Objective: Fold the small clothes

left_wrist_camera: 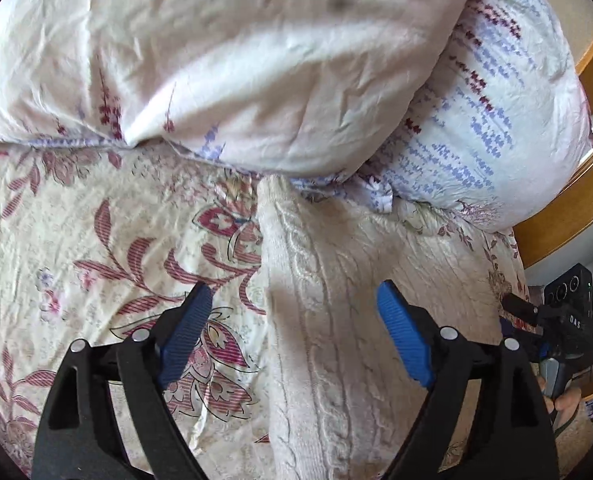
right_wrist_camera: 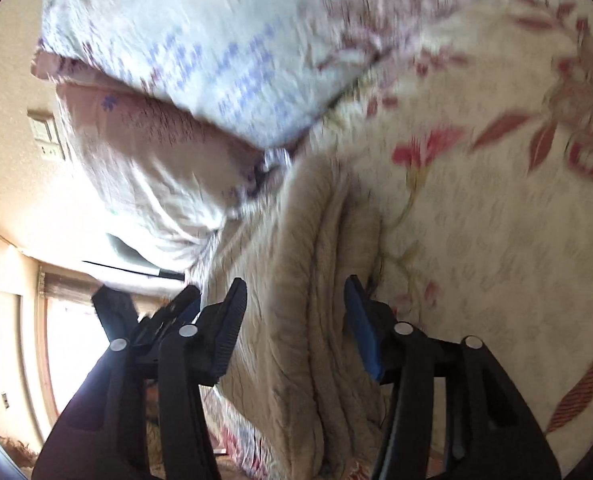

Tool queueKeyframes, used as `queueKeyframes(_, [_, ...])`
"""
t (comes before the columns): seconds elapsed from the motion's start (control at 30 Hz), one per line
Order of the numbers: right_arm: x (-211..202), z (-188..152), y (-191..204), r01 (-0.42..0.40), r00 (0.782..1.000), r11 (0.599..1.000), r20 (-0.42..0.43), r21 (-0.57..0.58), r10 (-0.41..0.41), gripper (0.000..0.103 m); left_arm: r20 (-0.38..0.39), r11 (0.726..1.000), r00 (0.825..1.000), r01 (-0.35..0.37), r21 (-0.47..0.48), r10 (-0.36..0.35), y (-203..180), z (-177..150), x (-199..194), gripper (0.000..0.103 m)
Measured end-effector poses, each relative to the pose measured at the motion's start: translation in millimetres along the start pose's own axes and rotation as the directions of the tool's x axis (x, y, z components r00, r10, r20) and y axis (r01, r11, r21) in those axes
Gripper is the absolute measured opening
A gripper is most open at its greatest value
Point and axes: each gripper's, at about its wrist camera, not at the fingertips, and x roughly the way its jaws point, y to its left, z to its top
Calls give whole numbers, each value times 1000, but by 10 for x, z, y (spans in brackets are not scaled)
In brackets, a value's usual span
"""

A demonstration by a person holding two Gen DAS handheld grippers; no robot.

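You have one garment in front of you: a cream cable-knit sweater point(left_wrist_camera: 320, 320), lying folded into a long strip on the floral bedsheet point(left_wrist_camera: 76, 240). Its far end reaches the pillows, and its near end runs out of the bottom of both views, so you cannot see its full length. In the right wrist view the sweater point(right_wrist_camera: 316, 300) shows several stacked folds along its edge, but that picture is smeared by motion and the knit pattern is hard to read there.

There are two pillows. The upper one is a pale pink-white pillow point(left_wrist_camera: 216, 60) with a small dark spot on it, and it lies partly over a second pillow printed with blue and maroon marks point(left_wrist_camera: 476, 128). Only part of the lower one shows. A wooden bed frame point(left_wrist_camera: 568, 200) curves along the right edge, cut off by the lens rim.

Your left gripper point(left_wrist_camera: 292, 332) has its two blue pads spread wide, hovering above the sweater's left edge and the sheet, with nothing pressed between them. Your right gripper point(right_wrist_camera: 294, 328) stands about half open, straddling the folded strip; the pads are clear of the cloth. From the left wrist view you also see the right gripper's body point(left_wrist_camera: 564, 320) at the far right, with fingers of your hand point(left_wrist_camera: 564, 404) wrapped under it, mostly cropped.

In the right wrist view a wall switch plate point(right_wrist_camera: 48, 136) sits at the left, blurred.
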Motion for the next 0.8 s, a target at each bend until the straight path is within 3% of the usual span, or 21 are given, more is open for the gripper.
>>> queueKeyframes(0.17, [105, 214, -34, 36, 999, 999, -37, -10, -36, 53, 15, 991, 1000, 5, 136, -7, -475, 17, -69, 93])
queueKeyframes(0.23, [263, 262, 12, 94, 994, 995, -58, -40, -96, 22, -10, 982, 1000, -18, 190, 21, -679, -30, 82, 93])
queueKeyframes(0.3, [318, 263, -34, 162, 986, 986, -37, -48, -164, 11, -44, 970, 997, -52, 236, 64, -797, -83, 237, 93])
queueKeyframes(0.4, [357, 327, -135, 204, 979, 979, -15, 6, -204, 11, -43, 939, 988, -130, 319, 152, -923, -173, 407, 94])
queueKeyframes(0.5, [355, 314, -140, 241, 970, 970, -11, 1, -241, 11, -40, 922, 980, -167, 351, 193, -927, -234, 518, 100])
queueKeyframes(0.63, [413, 299, 146, 295, 955, 949, 22, -111, -295, 13, -40, 941, 983, -158, 298, 178, -892, -166, 505, 100])
queueKeyframes(0.77, [155, 124, 549, 302, 952, 918, 137, -257, -274, 42, -3, 951, 986, -157, 268, 164, -798, -134, 256, 100])
queueKeyframes(0.8, [103, 49, 628, 300, 952, 908, 155, -294, -264, 43, 4, 953, 987, -155, 262, 160, -777, -146, 179, 101])
